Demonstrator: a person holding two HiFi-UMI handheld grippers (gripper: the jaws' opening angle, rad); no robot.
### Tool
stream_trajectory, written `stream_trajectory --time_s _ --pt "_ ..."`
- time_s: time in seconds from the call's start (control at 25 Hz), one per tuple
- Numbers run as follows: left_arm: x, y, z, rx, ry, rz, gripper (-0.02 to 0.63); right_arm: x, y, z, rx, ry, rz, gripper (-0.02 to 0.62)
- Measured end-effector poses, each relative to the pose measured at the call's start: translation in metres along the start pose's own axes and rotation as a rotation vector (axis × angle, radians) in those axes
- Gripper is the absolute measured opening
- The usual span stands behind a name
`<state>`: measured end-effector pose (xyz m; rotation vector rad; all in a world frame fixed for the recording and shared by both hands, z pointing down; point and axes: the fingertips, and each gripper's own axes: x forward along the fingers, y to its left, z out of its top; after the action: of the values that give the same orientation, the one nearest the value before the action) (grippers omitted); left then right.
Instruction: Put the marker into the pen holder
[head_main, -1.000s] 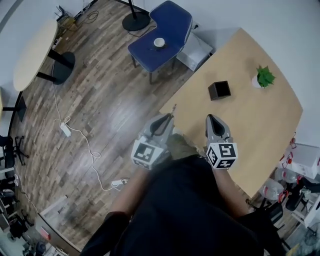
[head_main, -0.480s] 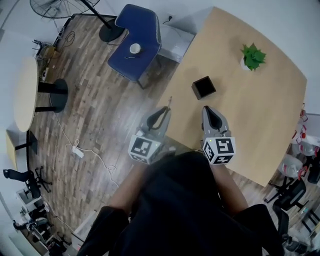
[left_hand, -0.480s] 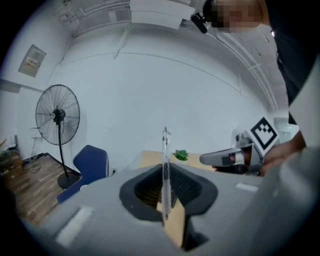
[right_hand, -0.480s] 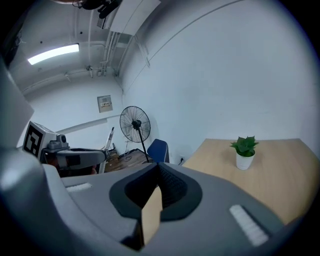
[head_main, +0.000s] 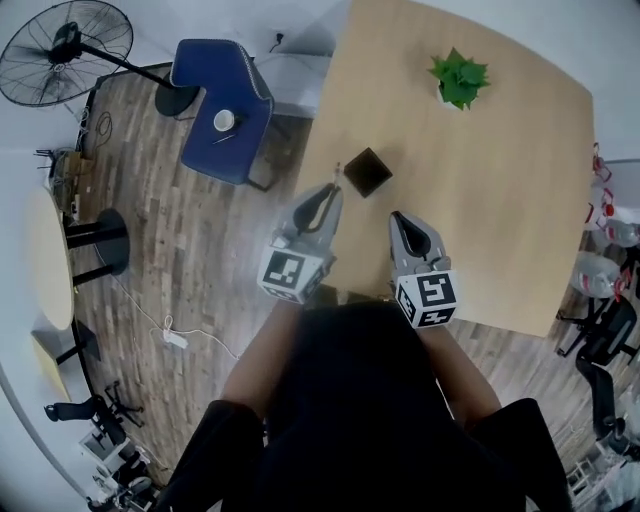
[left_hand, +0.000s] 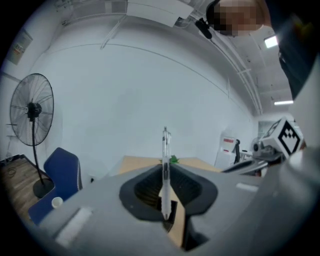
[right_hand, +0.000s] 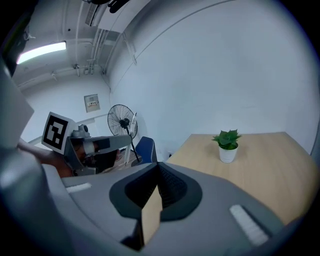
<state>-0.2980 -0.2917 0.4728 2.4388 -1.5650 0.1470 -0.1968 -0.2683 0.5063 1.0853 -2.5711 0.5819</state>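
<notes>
My left gripper (head_main: 327, 192) is shut on a thin pale marker (head_main: 337, 170) that sticks out past its tips. In the left gripper view the marker (left_hand: 165, 150) stands upright between the closed jaws of my left gripper (left_hand: 164, 170). The black square pen holder (head_main: 367, 171) stands on the light wooden table (head_main: 500, 200), just right of the marker's end; the two are still apart. My right gripper (head_main: 402, 222) hovers over the table's near edge, below and right of the holder. Its jaws meet at the tips with nothing between them, as my right gripper (right_hand: 157, 167) also shows in its own view.
A small potted plant (head_main: 459, 78) stands at the far side of the table. Left of the table are a blue chair (head_main: 222, 108) with a cup on it, a floor fan (head_main: 62, 58), a round side table (head_main: 45, 262) and a power strip (head_main: 175, 340) with its cable on the wooden floor.
Both grippers have come forward over the table's edge toward the pen holder. The marker's end, earlier well short of the holder, is now right beside it. The grip on the marker is unchanged.
</notes>
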Motion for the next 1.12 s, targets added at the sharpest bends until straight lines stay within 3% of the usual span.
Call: stream_trajectory --time_s 0.16,0.28,0.52,0.8,1.12 --pt "0.037 0.000 -0.005 0.010 -0.030 -0.054 0.048 -0.003 -0.018 0.000 0.031 -0.003 -0.059 0.003" --pt "0.063 0.002 -0.015 -0.017 -0.006 -0.088 0.048 -0.005 -0.032 -0.001 0.057 -0.004 -0.110 0.003" --pt "0.096 0.019 -0.036 -0.065 -0.016 -0.071 0.048 -0.002 -0.043 -0.013 0.087 0.022 -0.166 0.003" --pt "0.123 0.007 -0.070 -0.008 0.029 -0.148 0.048 -0.003 -0.051 -0.033 0.120 0.062 -0.232 0.003" --pt "0.135 -0.004 -0.073 0.026 0.002 -0.235 0.048 -0.001 -0.052 -0.043 0.139 0.089 -0.290 0.003"
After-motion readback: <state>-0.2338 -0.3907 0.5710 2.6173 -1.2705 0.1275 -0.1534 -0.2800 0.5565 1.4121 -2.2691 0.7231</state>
